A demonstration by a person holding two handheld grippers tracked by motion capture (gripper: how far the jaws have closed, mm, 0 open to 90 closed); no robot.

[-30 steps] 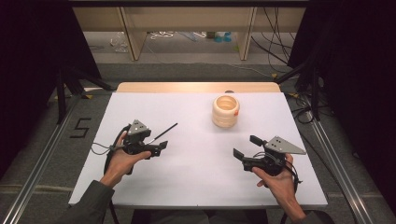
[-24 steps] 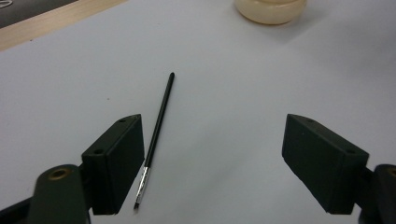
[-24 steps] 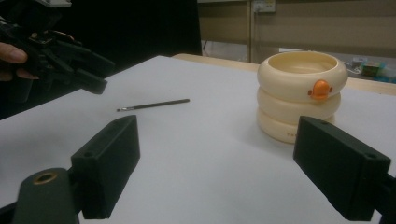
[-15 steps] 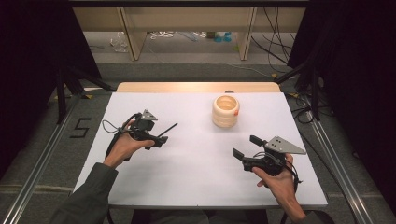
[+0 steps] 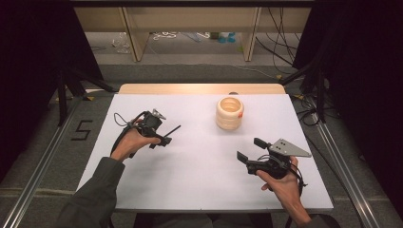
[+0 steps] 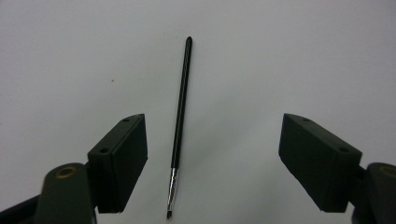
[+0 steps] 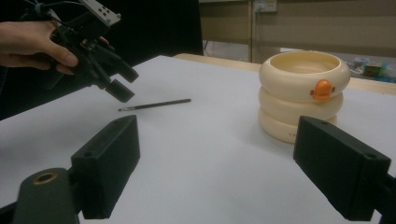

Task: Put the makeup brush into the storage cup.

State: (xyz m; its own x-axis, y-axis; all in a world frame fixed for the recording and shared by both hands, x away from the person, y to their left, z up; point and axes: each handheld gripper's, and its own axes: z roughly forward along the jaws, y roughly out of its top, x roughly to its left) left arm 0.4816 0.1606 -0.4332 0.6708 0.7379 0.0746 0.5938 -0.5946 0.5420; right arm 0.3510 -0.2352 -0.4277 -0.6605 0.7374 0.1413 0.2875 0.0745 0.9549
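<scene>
- My left gripper [image 6: 212,158] hangs over the brush [image 6: 181,114], jaws spread wide to either side of it and touching nothing. They have just been easing inward a little, with the brush between them but not yet pinched.
- The brush lies flat on the white table [image 5: 199,180], left of centre and well apart from the pot [image 5: 229,113].
- In the left gripper view its long axis runs almost straight away from me: bristle tip [image 6: 170,212] nearest, metal ferrule just behind it, thin black handle tapering to the far end.
- I judge it very light and stiff, with a thin, smooth handle that could roll or slip out of the pads.
- I would take the handle just above the ferrule, across its axis, and leave the soft bristles alone.
- My right gripper [image 7: 215,163] hovers near the table's right side, jaws spread and empty.
- Farthest off, the cream ringed pot stands upright, mouth open.
</scene>
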